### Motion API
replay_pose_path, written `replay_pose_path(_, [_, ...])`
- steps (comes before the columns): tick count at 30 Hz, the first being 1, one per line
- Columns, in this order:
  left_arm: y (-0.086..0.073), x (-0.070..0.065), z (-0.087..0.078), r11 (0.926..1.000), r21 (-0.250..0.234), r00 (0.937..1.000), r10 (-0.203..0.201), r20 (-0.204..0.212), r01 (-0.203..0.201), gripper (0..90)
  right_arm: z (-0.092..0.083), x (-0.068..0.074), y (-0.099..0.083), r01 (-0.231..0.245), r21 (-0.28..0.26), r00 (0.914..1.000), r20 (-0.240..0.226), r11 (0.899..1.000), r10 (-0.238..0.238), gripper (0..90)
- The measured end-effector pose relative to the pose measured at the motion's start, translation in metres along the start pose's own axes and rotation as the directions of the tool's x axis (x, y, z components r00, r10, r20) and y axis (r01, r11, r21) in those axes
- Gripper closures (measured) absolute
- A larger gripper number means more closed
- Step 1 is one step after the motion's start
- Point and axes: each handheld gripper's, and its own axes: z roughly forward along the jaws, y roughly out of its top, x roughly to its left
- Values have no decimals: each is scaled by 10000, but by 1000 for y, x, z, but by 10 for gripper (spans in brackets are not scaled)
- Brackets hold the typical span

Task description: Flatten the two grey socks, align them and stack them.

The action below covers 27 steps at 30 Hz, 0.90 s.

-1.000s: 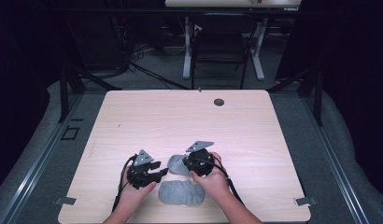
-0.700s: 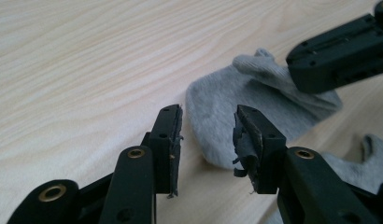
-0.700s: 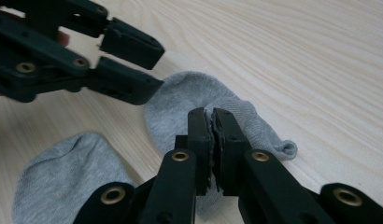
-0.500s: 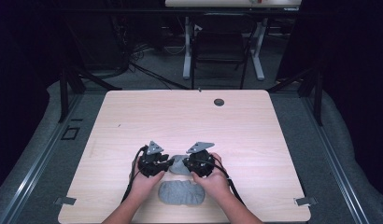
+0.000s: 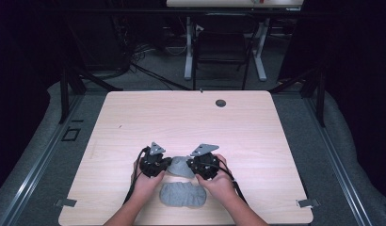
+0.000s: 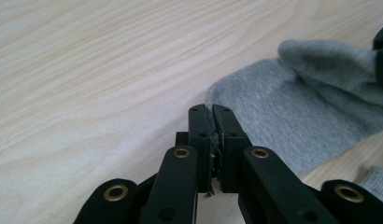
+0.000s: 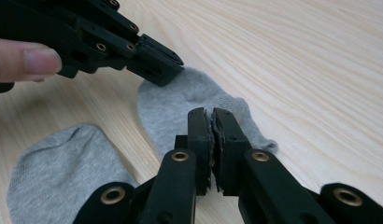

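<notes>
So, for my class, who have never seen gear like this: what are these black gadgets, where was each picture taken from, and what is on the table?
A person holds two hand-held grippers, tools with two black jaws. The high view looks down on a wooden table. Each gripper also carries its own camera looking along its jaws. Two grey socks lie there. The left gripper has just been closing and now pinches one edge of the far sock; the right gripper is shut on its other end. The near sock lies loose by the hands.

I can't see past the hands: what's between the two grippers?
A grey sock lies between the left gripper and right gripper, seen in the high view.
</notes>
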Motion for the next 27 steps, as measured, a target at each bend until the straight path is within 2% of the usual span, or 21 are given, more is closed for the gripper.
replay_pose_path(3, [-2, 3, -3, 9999, -39, 9999, -136, -71, 136, 878, -4, -4, -4, -53, -268, 10000, 68, 9996, 55, 861])
replay_pose_path(7, [-4, 5, -5, 9998, -100, 9997, -199, -172, 198, 878, -7, -10, -11, -213, -253, 9995, 206, 9995, 218, 861])
replay_pose_path(12, [-7, 7, -8, 9996, -69, 9994, -263, -215, 261, 878, -6, -18, -23, -431, -23, 9980, 459, 9991, 432, 858])
replay_pose_path(16, [-8, 6, -8, 9995, -55, 9994, -309, -163, 308, 877, -4, -23, -32, -758, 64, 9952, 618, 9971, 753, 855])
replay_pose_path(20, [-10, 4, -6, 9998, 24, 9997, -181, -153, 182, 877, 0, -26, -40, -1174, 308, 9915, 606, 9926, 1154, 846])
replay_pose_path(23, [-12, 3, -6, 9996, 26, 9995, -286, -141, 287, 875, 2, -26, -44, -1420, 496, 9886, 583, 9886, 1391, 802])
replay_pose_path(25, [-12, 4, -7, 9996, -9, 9996, -289, -44, 289, 868, 3, -28, -45, -1508, 645, 9875, 562, 9865, 1472, 734])
replay_pose_path(27, [-13, 5, -8, 9995, -68, 9995, -318, 13, 318, 848, 1, -28, -46, -1643, 559, 9853, 559, 9848, 1612, 692])
